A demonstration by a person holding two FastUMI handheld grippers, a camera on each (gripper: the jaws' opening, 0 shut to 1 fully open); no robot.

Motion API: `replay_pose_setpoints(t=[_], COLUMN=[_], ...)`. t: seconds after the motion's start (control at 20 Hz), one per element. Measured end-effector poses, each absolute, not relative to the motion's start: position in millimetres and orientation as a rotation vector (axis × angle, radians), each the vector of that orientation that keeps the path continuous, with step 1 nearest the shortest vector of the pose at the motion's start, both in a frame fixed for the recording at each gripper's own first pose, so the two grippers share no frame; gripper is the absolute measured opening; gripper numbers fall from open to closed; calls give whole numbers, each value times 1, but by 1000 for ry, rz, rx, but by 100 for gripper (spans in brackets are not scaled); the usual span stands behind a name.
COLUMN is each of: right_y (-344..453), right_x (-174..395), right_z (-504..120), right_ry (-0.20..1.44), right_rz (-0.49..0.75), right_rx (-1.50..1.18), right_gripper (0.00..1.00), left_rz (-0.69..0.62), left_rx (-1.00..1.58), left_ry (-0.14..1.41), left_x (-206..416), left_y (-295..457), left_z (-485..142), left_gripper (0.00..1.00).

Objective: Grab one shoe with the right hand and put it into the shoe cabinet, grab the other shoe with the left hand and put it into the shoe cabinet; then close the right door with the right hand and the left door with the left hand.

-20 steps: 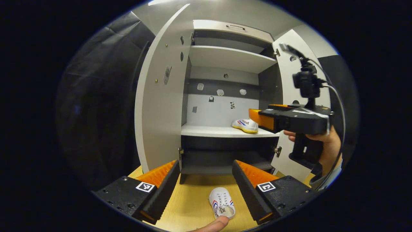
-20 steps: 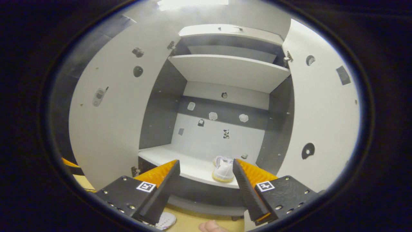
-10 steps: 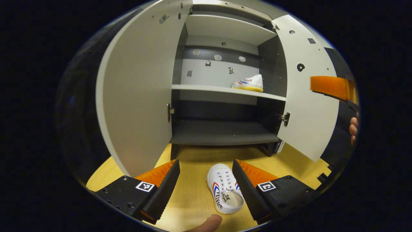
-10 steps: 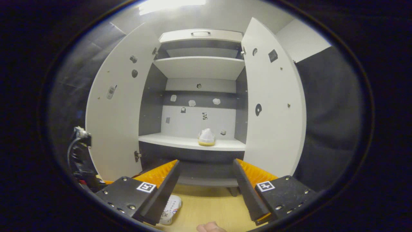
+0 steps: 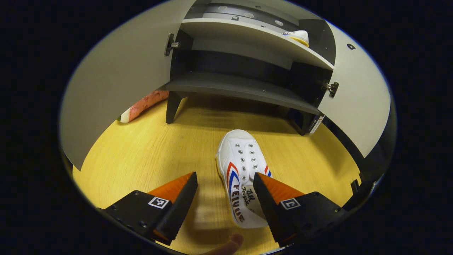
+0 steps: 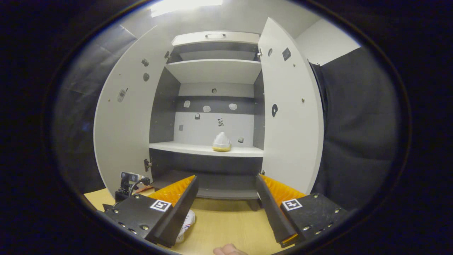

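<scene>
Canvas shoe: white canvas with red and blue stripes, the second shoe [image 5: 242, 180] lies on the table in front of the shoe cabinet [image 5: 244, 88], toe towards it.
Left tool: the left tool [image 5: 225, 193] hangs low over that shoe with its fingers apart; the shoe's heel half sits between them, nearer the right-hand finger, and I cannot tell whether that finger touches it.
Why so held: my reading is that the tool is lined up along the shoe's length so the fingers can close across its sides.
Right tool: the right tool [image 6: 226, 196] is empty, fingers apart, held back from the shoe cabinet [image 6: 212, 106] and facing its open front, probably waiting for the door step.
First shoe: the first shoe [image 6: 222, 142] stands on the cabinet's pale middle shelf [image 6: 184, 148], towards the right side, heel outward.
Doors: the left door [image 6: 124, 124] and right door [image 6: 290, 117] of the cabinet both stand wide open.
Table: the table [image 5: 148, 148] is yellow wood grain, bare in front of the cabinet apart from the shoe.
Room: dark cloth walls flank the cabinet; a bright ceiling light shines above it.
</scene>
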State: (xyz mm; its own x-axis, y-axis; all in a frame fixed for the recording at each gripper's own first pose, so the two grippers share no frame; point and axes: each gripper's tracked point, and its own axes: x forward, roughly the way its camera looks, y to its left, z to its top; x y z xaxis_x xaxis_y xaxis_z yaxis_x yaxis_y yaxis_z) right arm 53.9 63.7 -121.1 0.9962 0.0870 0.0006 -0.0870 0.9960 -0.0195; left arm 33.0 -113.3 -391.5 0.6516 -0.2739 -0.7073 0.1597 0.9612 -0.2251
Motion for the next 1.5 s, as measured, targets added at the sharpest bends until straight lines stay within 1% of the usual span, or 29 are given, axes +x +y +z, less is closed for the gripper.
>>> replay_pose_setpoints(t=[0.1,0.25,0.3,0.4,0.45,0.5,0.55,0.65,0.7,0.75,0.8,0.85,1.0,1.15,1.35,1.5], right_y=[65,67,69,73,74,75,75,80,82,80,78,75,72,73,66,65], right_x=[58,60,61,60,59,59,58,55,55,55,55,54,52,52,51,49], right_z=[-130,-133,-133,-130,-128,-125,-120,-114,-112,-113,-116,-119,-124,-128,-132,-136], right_ry=[16,17,16,5,-4,-15,-30,-49,-54,-52,-44,-36,-20,-8,9,22], right_rz=[90,94,95,109,115,117,118,136,145,144,136,124,120,131,113,122], right_rx=[-16,-3,7,21,26,35,57,105,116,113,96,79,60,63,58,62], right_gripper=[98,98,98,98,98,98,98,98,98,98,98,98,98,98,98,98], left_rz=[-251,-220,-217,-233,-254,-286,-311,-285,-284,-271,-251,-251,-234,-251,-219,-215], left_rx=[-126,-88,-87,-107,-102,-127,-174,-191,-185,-186,-186,-167,-123,-128,-69,-112], left_ry=[833,874,898,864,873,863,861,878,870,863,862,856,823,743,615,552], left_x=[33,33,31,39,36,38,38,37,37,37,37,36,40,42,40,33], left_y=[-114,-109,-109,-115,-117,-125,-133,-132,-131,-128,-127,-125,-123,-121,-112,-107], left_z=[-396,-416,-422,-421,-424,-420,-418,-420,-419,-417,-418,-413,-402,-375,-332,-300], left_gripper=[98,98,96,94,92,85,68,32,29,20,14,2,1,1,1,1])
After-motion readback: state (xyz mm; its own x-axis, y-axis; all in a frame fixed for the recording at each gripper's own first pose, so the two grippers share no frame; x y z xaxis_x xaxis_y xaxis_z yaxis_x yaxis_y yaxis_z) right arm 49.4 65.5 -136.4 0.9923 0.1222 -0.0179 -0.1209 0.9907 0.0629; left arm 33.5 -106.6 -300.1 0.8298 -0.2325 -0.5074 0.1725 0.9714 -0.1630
